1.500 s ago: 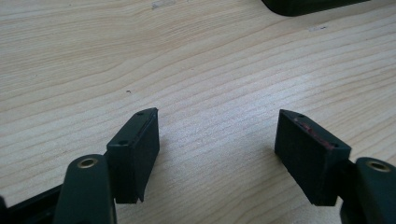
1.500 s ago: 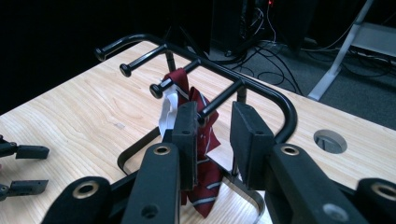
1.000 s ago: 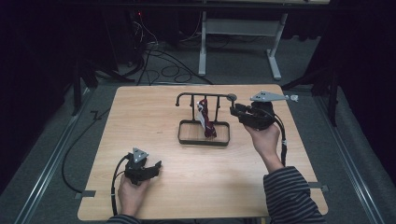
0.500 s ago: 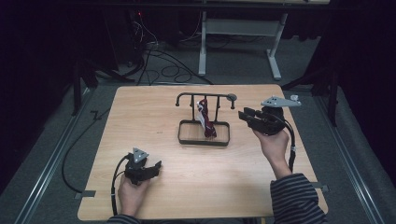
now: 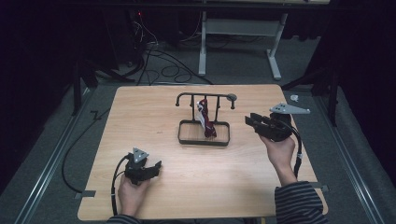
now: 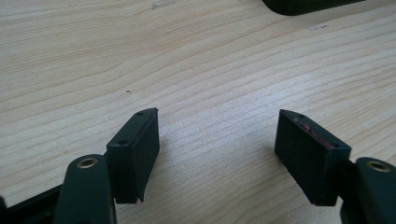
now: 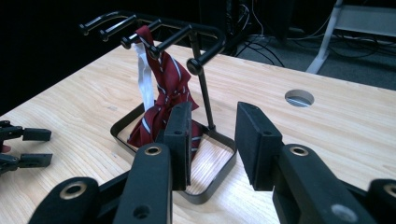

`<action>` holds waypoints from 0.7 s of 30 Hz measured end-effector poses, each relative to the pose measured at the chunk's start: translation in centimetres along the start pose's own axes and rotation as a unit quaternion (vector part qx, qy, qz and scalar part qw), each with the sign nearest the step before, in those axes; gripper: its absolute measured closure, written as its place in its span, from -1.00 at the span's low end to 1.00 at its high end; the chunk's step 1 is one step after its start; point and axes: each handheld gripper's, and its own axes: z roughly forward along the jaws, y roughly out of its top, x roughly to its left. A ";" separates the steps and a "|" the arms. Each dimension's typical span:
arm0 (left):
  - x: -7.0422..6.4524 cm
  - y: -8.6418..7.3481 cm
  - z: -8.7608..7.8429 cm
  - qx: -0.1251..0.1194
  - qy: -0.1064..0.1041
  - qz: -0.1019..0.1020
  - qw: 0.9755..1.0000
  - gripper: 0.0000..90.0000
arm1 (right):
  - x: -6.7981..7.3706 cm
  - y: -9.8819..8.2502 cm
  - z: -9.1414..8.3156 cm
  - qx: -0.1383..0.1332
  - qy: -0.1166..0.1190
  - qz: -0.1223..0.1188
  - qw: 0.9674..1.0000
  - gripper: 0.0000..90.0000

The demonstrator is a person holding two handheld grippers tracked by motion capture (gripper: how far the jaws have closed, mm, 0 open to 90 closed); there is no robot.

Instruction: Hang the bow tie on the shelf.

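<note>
Red striped tie (image 5: 205, 122) hangs on black rack (image 5: 204, 138), lower end inside base tray; both tools released, empty.

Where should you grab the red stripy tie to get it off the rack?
Probably the upper hanging stretch of the dark red striped fabric tie, below its peg on the black metal rack. It hangs narrow there, bunched lower down. Bring the right tool in from the rack's right end, its open jaws already facing it.

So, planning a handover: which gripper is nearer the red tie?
Right. The right gripper sits just beside the red tie; the left gripper rests near the table's front edge.
</note>
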 end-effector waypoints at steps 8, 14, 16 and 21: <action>0.0 0.0 0.0 -0.001 0.000 0.000 1.000 -0.31 | -0.3 -1.1 -0.6 0.002 -0.003 0.004 1.000 0.51; 0.0 0.0 0.0 0.000 0.001 0.001 1.000 -0.31 | -0.5 -2.0 -1.0 0.003 -0.004 0.011 1.000 0.51; -0.1 0.0 0.0 0.000 0.002 0.002 1.000 -0.31 | -0.7 -2.3 -1.1 0.004 -0.004 0.012 1.000 0.51; 0.0 0.0 0.0 0.000 0.001 0.001 1.000 -0.31 | -0.8 -3.2 -1.4 0.005 -0.007 0.020 1.000 0.51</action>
